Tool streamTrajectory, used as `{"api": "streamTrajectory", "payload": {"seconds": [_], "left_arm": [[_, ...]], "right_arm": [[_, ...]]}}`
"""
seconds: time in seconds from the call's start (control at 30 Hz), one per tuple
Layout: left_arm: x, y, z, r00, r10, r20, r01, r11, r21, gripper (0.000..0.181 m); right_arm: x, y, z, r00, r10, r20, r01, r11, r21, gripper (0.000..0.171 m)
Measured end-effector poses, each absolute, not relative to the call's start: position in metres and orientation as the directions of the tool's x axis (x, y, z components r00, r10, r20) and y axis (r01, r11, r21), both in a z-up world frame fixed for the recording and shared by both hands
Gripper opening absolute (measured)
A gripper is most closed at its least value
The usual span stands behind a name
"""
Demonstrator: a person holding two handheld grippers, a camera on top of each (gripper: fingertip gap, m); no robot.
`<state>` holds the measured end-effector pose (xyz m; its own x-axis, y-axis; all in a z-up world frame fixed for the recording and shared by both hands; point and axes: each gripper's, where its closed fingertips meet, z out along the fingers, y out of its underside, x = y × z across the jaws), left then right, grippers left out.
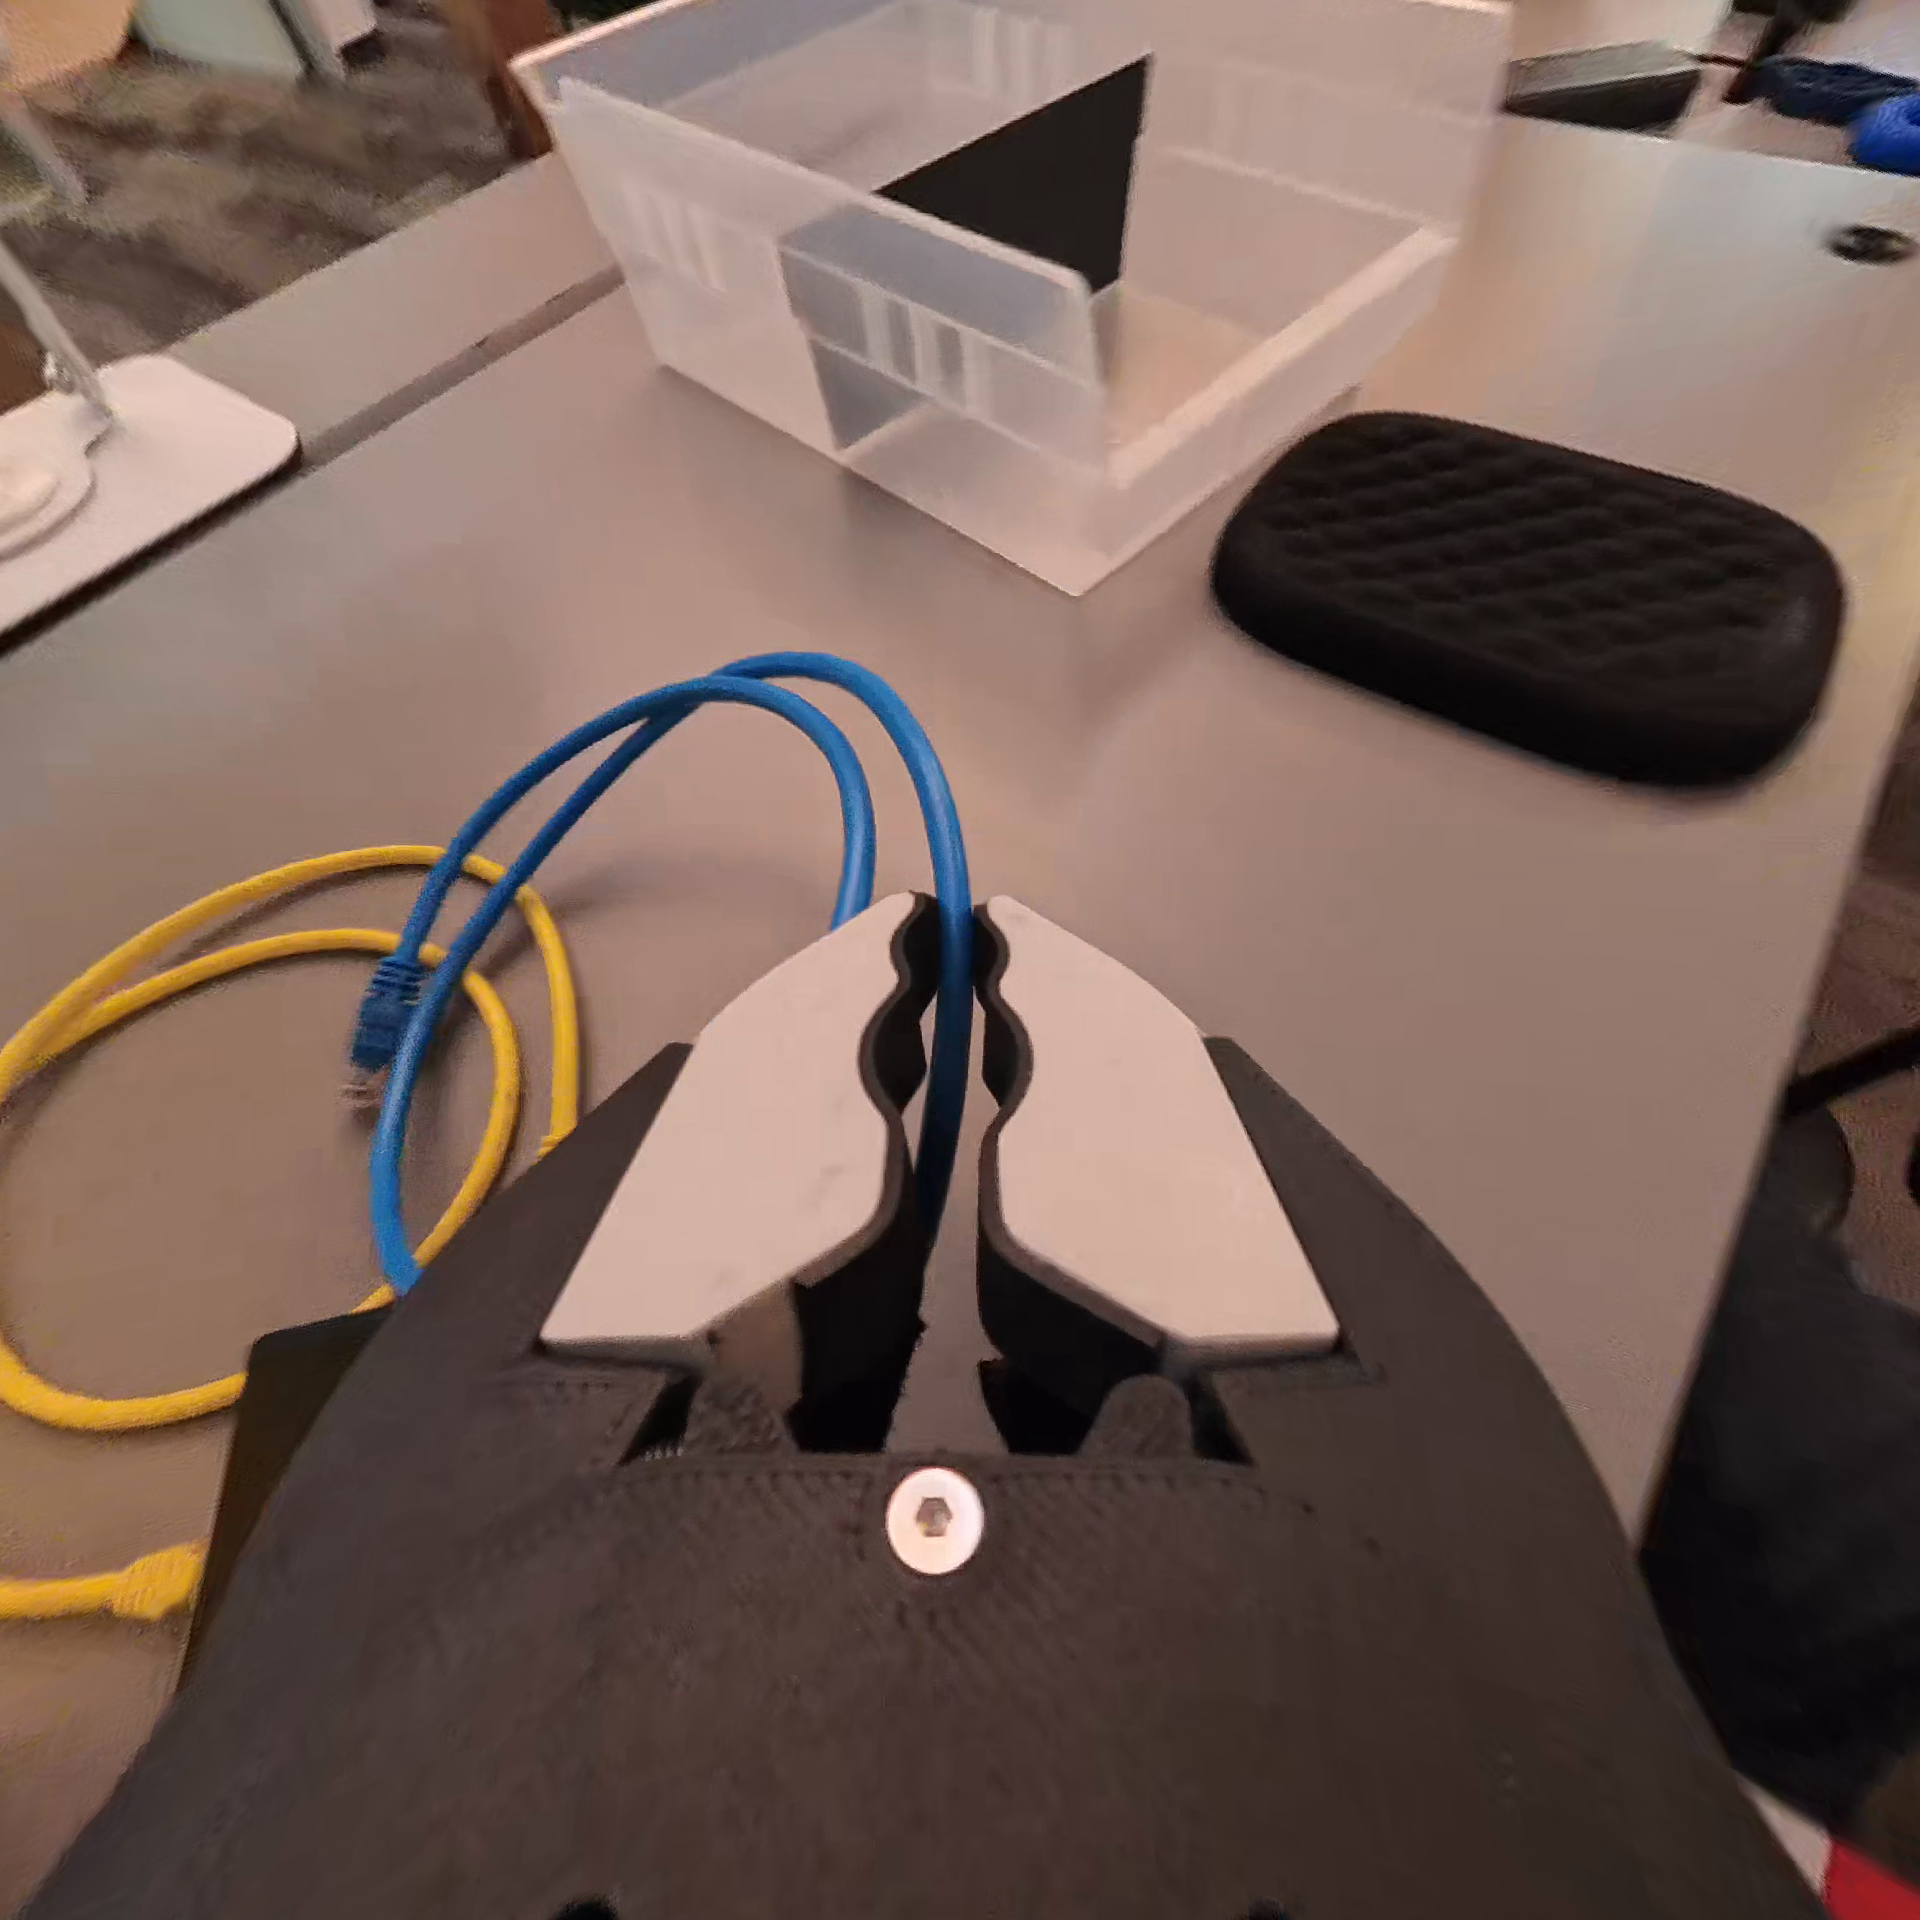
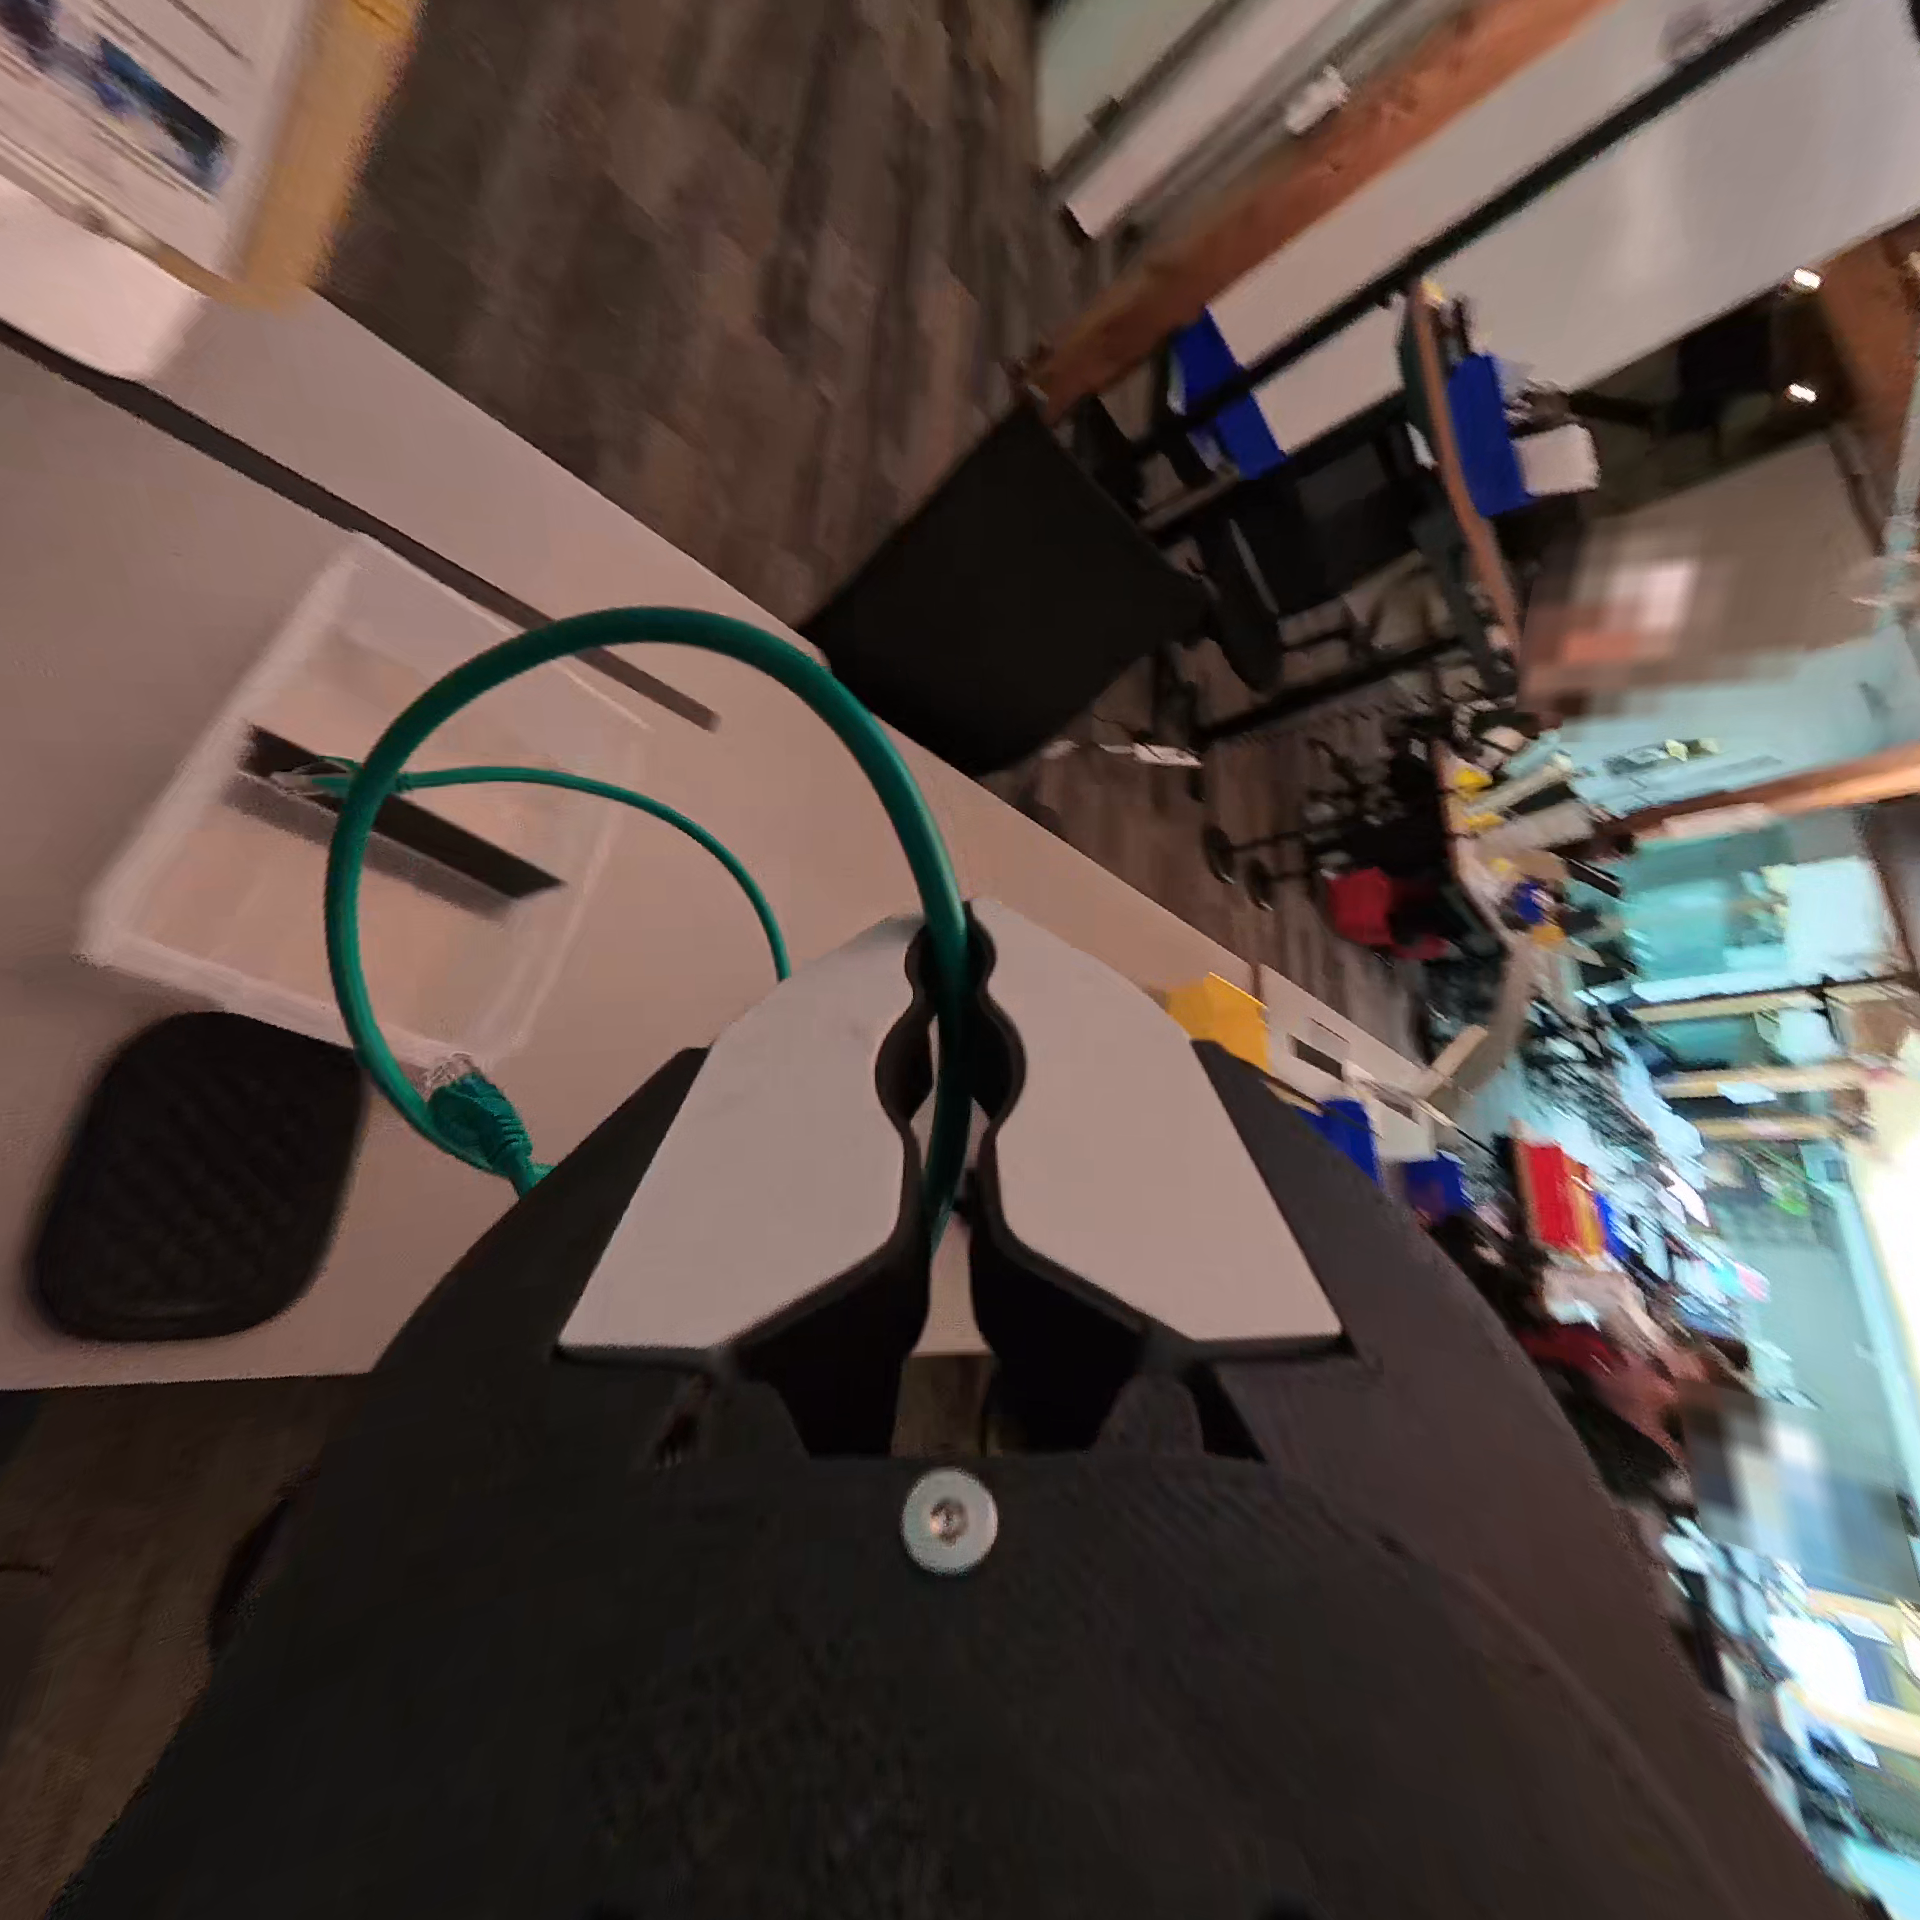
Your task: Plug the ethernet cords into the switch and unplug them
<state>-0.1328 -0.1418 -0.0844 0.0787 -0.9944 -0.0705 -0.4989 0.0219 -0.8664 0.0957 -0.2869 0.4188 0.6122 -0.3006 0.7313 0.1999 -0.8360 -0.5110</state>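
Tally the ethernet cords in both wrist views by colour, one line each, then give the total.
Blue cord, clamped in the left gripper: 1
Yellow cord, lying on the table: 1
Green cord, clamped in the right gripper: 1
Total: 3

Three ethernet cords are in sight, one of each colour: one blue cord (image 1: 665,727), one yellow cord (image 1: 312,935) and one green cord (image 2: 644,634). Two claws are at work, the left claw (image 1: 951,920) with the blue cord pinched between its fingers and the right claw (image 2: 951,925) pinching the green cord. On the bench (image 1: 1351,935) stand one clear plastic bin (image 1: 1039,468) with one flat black box (image 1: 1039,177) inside it, and one black padded rest (image 1: 1527,592) beside it.
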Motion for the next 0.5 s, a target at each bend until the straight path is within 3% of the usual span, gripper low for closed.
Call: {"api": "streamTrajectory", "payload": {"seconds": [0.2, 0.27, 0.37, 0.5], "left_arm": [[-0.081, -0.146, -0.122, 0.020, -0.982, 0.185, -0.547, -0.166, -0.820, 0.011], [-0.085, -0.148, -0.116, 0.018, -0.962, 0.271, -0.502, -0.243, -0.830, 0.044], [-0.110, -0.138, -0.094, 0.056, -0.960, 0.275, -0.402, -0.274, -0.874, 0.073], [-0.153, -0.129, -0.057, 0.044, -0.954, 0.297, -0.279, -0.297, -0.913, 0.075]], "right_arm": [[0.039, -0.248, 0.378, 0.781, -0.134, 0.611, 0.306, -0.769, -0.560, 0.002], [0.025, -0.238, 0.362, 0.808, -0.076, 0.584, 0.336, -0.755, -0.563, 0.002], [0.012, -0.227, 0.345, 0.820, -0.027, 0.572, 0.370, -0.737, -0.566, 0.002], [-0.006, -0.218, 0.333, 0.809, 0.025, 0.587, 0.426, -0.714, -0.556, 0.002]]}}
